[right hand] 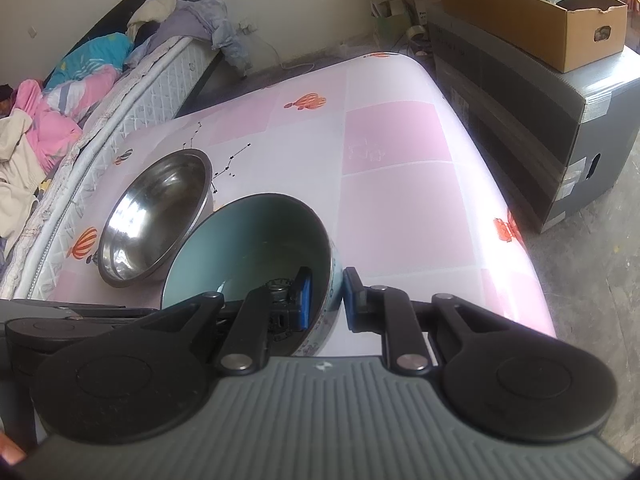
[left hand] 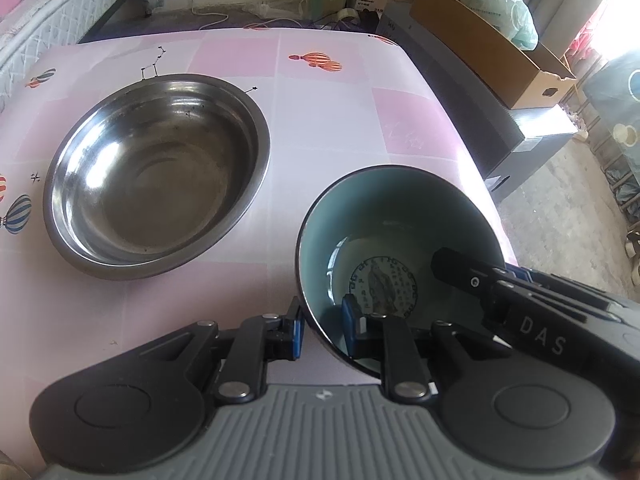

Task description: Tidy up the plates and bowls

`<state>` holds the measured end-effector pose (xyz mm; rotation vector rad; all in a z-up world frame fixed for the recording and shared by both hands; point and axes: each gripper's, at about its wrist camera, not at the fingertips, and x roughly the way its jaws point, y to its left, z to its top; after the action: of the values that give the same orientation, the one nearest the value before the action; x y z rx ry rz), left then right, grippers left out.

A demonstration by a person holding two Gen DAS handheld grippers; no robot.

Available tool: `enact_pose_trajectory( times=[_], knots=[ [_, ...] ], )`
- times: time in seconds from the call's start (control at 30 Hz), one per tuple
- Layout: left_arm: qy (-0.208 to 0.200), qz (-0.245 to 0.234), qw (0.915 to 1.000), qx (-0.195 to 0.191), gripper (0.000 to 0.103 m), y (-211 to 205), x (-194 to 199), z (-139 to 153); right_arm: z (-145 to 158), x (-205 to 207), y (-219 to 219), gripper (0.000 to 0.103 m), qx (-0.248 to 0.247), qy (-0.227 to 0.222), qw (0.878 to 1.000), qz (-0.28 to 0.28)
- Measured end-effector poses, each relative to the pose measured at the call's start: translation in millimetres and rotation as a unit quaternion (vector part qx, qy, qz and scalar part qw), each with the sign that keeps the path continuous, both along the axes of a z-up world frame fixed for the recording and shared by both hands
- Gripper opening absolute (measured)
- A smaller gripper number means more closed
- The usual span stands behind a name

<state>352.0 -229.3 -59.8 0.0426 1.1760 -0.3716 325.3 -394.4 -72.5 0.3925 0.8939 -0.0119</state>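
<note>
Near the right edge of the table (left hand: pixel 328 128), toward its near side, the teal bowl (left hand: pixel 400 216) is held tilted, apparently clear of the cloth, by both grippers at once. Left gripper (left hand: pixel 325 330) is nearly closed on the bowl's near-left rim, one blue pad outside the wall and one inside. Right gripper (right hand: pixel 326 300) is likewise nearly closed on the right-hand wall, one pad inside the bowl (right hand: pixel 248 248) and one outside; in the left view its black finger reaches in over the rim at the right. Both pads on each side appear to press the wall, so the bowl is judged firmly held

Step in hand, as judged: carrying or steadying the teal bowl for nesting. Steel bowl (left hand: pixel 156 176) sits left of it on the table, empty, wider and shallower, just beside the teal bowl in the right view (right hand: pixel 154 216); whether they touch cannot be told. Next move would call for levelling the teal bowl, shifting it left over the steel rim and lowering it centred, both hands moving together so the rim does not twist out of either grip

Obstructions: none on the cloth between the two bowls. Right table edge lies close; a slip there would send the bowl to the floor. Bed (right hand: pixel 120 92) runs along the far left, box (right hand: pixel 532 16) on a grey crate beyond the right edge, both well apart
</note>
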Motion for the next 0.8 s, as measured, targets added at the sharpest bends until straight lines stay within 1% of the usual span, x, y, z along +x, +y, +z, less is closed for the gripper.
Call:
enact_pose_trajectory(
  times=[0.4,0.8],
  knots=[
    [-0.012,0.003,0.9998,-0.016,0.02,5.9,-7.6,17.7,20.4,-8.1,0.5,0.016,-0.008,-0.014,1.0,-0.001],
    [-0.034,0.021,0.9986,-0.035,0.021,30.5,-10.4,46.0,50.3,-10.3,17.2,0.016,-0.013,-0.035,0.999,0.008]
  ],
)
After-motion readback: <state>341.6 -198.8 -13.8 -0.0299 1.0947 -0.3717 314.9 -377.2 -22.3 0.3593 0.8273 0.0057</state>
